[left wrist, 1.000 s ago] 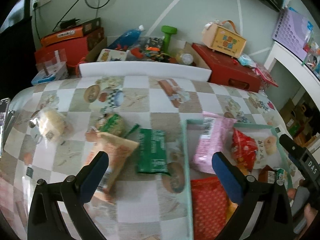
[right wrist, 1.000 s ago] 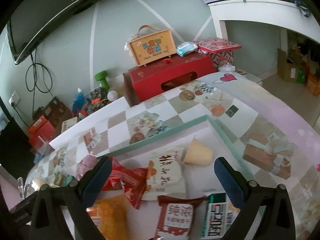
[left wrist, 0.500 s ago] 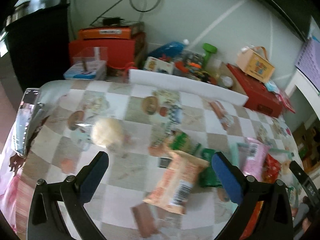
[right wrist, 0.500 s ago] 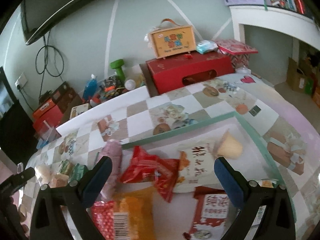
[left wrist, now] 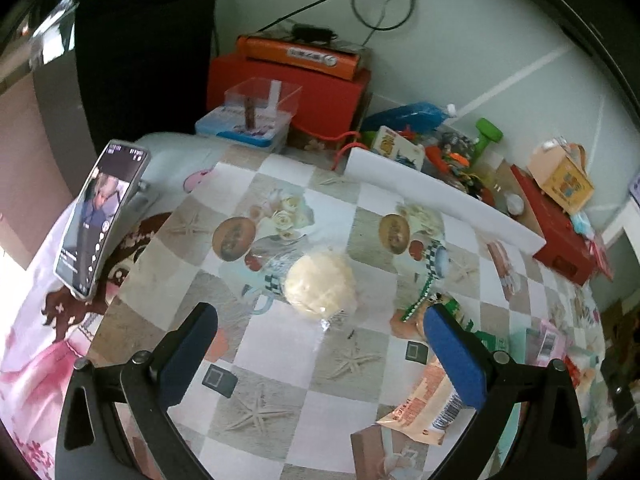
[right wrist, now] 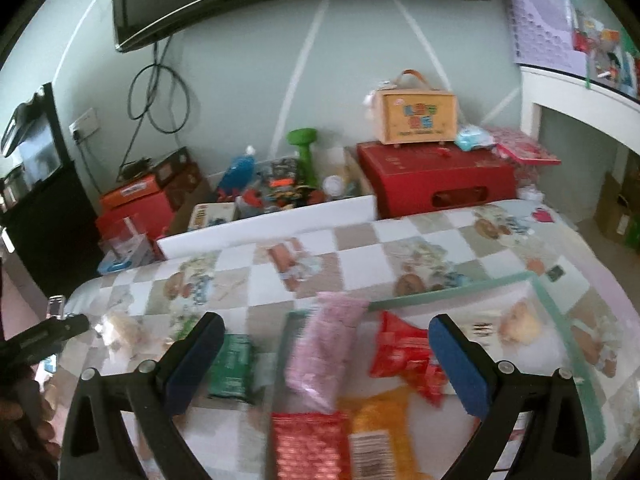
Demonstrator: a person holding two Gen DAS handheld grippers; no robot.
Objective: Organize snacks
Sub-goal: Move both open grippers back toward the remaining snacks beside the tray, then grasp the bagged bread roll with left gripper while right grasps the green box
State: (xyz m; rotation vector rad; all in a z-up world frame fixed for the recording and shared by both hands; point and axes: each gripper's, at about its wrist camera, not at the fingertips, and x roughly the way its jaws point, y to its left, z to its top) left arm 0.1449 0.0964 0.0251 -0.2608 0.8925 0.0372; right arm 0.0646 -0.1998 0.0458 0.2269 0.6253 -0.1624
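Snacks everywhere on the checkered, picture-printed tablecloth (left wrist: 360, 364), and both tools hang empty above it! Left gripper (left wrist: 320, 354) has its blue-padded tongs spread wide apart, nothing between them, poised over a pale round bun in clear wrapping (left wrist: 320, 286) that lies on the cloth just ahead of the pads. To the right of that bun sits an orange snack packet with a barcode (left wrist: 424, 404), partly behind the right pad, with a green packet (left wrist: 490, 340) beyond it. Left of the bun, at the cloth's edge, a propped-up smartphone (left wrist: 98, 216) shows a lit screen. Over on the other side, right gripper (right wrist: 326, 360) is equally wide open and holds nothing, hovering above a shallow pale-green-rimmed tray (right wrist: 452, 292). Inside that tray: a pink packet (right wrist: 324, 352) lying over its left rim, a red crinkled packet (right wrist: 404, 354), a yellow-orange pack (right wrist: 380, 432) and a red patterned bag (right wrist: 308, 444). A dark green packet (right wrist: 232, 364) lies on the cloth just left of the tray.
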